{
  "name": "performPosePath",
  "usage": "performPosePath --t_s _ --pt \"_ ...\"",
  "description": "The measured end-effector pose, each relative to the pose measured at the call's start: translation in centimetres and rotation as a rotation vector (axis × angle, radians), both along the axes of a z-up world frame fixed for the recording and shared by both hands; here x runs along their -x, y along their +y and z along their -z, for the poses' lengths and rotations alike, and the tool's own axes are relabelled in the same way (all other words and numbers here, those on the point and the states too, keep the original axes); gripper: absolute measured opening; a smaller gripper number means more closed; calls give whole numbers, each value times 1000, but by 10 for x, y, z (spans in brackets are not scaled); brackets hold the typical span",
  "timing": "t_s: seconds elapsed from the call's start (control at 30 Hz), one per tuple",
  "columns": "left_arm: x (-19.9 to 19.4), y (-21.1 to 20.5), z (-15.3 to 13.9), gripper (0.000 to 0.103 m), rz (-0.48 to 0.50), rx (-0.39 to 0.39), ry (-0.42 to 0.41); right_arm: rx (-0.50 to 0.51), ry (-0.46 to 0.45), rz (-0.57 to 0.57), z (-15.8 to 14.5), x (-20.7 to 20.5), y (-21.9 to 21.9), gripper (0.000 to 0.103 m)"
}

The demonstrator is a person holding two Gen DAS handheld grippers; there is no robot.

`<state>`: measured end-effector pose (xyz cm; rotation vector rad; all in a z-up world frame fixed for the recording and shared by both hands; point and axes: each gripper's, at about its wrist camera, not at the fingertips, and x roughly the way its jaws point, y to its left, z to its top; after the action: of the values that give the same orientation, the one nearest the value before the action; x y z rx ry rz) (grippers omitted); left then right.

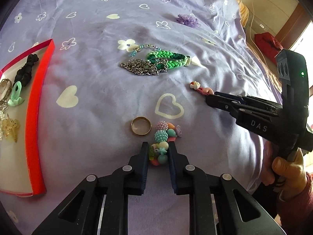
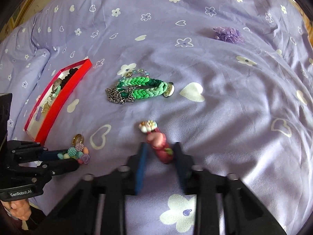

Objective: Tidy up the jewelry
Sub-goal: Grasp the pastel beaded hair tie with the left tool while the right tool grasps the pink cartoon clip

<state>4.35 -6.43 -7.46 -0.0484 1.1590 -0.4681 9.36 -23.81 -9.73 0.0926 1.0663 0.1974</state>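
My left gripper (image 1: pixel 158 146) is closed around the near end of a pastel bead bracelet (image 1: pixel 166 134) lying on the purple bedsheet; it also shows in the right wrist view (image 2: pixel 78 153). A gold ring (image 1: pixel 141 125) lies just left of the beads. My right gripper (image 2: pixel 160 146) straddles a pink hair clip (image 2: pixel 159 145) with a flower end, jaws apart on either side; the clip also shows in the left wrist view (image 1: pixel 202 89). A green braided bracelet (image 1: pixel 166 59) and a silver chain (image 1: pixel 140 67) lie together farther out. A red box (image 1: pixel 35 117) at the left holds several pieces.
A purple fabric flower (image 1: pixel 188 20) lies at the far right of the sheet, also in the right wrist view (image 2: pixel 228 34). The bed edge and a red object (image 1: pixel 268 43) are at the far right. The red box also shows in the right wrist view (image 2: pixel 58 105).
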Motion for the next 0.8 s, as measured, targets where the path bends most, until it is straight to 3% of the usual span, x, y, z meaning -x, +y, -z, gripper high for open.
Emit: performPosePath --t_s 0.33,0.8 --pt "17 34 -27 16 -46 56 -57 -159 5 20 -12 8 2 17" --pt "44 99 -49 16 -184 78 -96 -243 1 -119 -29 9 75 17"
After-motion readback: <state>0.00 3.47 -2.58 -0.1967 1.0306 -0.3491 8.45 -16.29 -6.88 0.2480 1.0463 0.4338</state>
